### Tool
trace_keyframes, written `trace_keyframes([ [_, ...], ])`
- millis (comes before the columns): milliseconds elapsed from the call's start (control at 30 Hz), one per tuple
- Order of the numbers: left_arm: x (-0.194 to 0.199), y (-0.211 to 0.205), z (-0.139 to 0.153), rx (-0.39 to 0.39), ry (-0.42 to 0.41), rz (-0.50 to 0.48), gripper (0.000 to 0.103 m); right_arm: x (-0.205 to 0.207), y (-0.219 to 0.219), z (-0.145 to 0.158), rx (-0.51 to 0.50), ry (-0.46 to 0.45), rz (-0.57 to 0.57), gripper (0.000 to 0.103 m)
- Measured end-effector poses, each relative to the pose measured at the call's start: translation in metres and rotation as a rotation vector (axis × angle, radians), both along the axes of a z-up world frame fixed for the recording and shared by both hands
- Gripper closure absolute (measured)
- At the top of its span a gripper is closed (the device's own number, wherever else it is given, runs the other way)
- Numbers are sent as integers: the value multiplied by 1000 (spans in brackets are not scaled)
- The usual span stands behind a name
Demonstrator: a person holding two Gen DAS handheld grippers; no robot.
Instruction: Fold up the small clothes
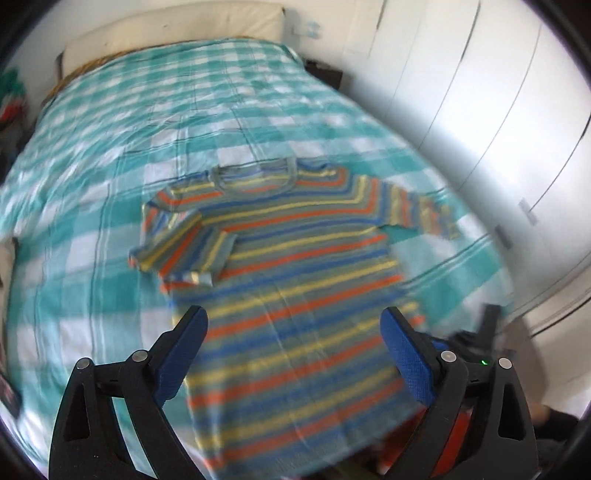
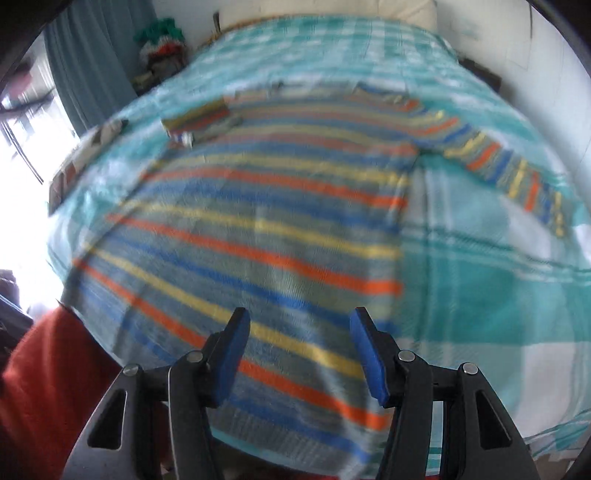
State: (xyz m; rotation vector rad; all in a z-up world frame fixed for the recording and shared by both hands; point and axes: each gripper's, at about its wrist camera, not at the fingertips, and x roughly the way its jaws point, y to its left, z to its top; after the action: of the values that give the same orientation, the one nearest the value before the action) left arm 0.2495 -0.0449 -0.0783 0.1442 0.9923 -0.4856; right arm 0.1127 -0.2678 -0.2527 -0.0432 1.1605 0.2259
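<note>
A small striped sweater [image 1: 295, 266] in blue, orange, yellow and grey lies flat on a teal-and-white checked bedspread [image 1: 184, 110]. Its left sleeve [image 1: 181, 243] is folded over the chest; its right sleeve [image 1: 421, 210] lies stretched out on the bed. My left gripper [image 1: 295, 325] hovers open above the lower body of the sweater, nothing between its blue pads. In the right wrist view the sweater [image 2: 266, 236] fills the middle, with the spread sleeve [image 2: 509, 170] at the upper right. My right gripper [image 2: 299, 325] is open above the hem, with nothing held.
White wardrobe doors [image 1: 461, 92] stand along the bed's right side. A cream headboard [image 1: 177, 29] is at the far end. A teal curtain [image 2: 92, 62] and a pile of colourful things [image 2: 162, 44] are on the left. A person's red sleeve [image 2: 51, 387] shows at the lower left.
</note>
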Motion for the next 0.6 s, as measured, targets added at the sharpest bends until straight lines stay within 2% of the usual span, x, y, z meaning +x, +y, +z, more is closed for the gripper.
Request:
trace_keyframes([
  [100, 56, -15, -48, 124, 9, 13, 33, -6, 0, -7, -11, -15, -15, 47],
  [167, 85, -16, -77, 165, 24, 21, 50, -7, 2, -6, -21, -7, -17, 47],
  [233, 99, -15, -101, 185, 15, 17, 56, -9, 2, -9, -23, -2, -31, 46],
  [300, 104, -16, -126, 220, 10, -21, 57, -8, -1, -12, -31, -4, -32, 46],
  [367, 106, -15, -149, 279, 49, -50, 57, -4, -1, -13, -35, -5, -35, 46],
  [400, 106, -11, -158, 284, 68, -55, 56, 0, 0, -13, -36, -2, -37, 46],
  [433, 105, -7, -158, 264, 59, -55, 50, 0, 0, -13, -38, 0, -39, 46],
  [467, 105, -2, -157, 255, 49, -41, 36, 1, 0, -13, -39, 2, -40, 46],
  [533, 106, 8, -159, 231, 54, -13, 31, 2, 0, -13, -41, 7, -46, 46],
  [567, 107, 13, -161, 208, 67, -12, 36, 3, 1, -13, -42, 8, -48, 46],
  [600, 107, 17, -161, 193, 80, 0, 46, 3, 2, -13, -43, 9, -49, 46],
])
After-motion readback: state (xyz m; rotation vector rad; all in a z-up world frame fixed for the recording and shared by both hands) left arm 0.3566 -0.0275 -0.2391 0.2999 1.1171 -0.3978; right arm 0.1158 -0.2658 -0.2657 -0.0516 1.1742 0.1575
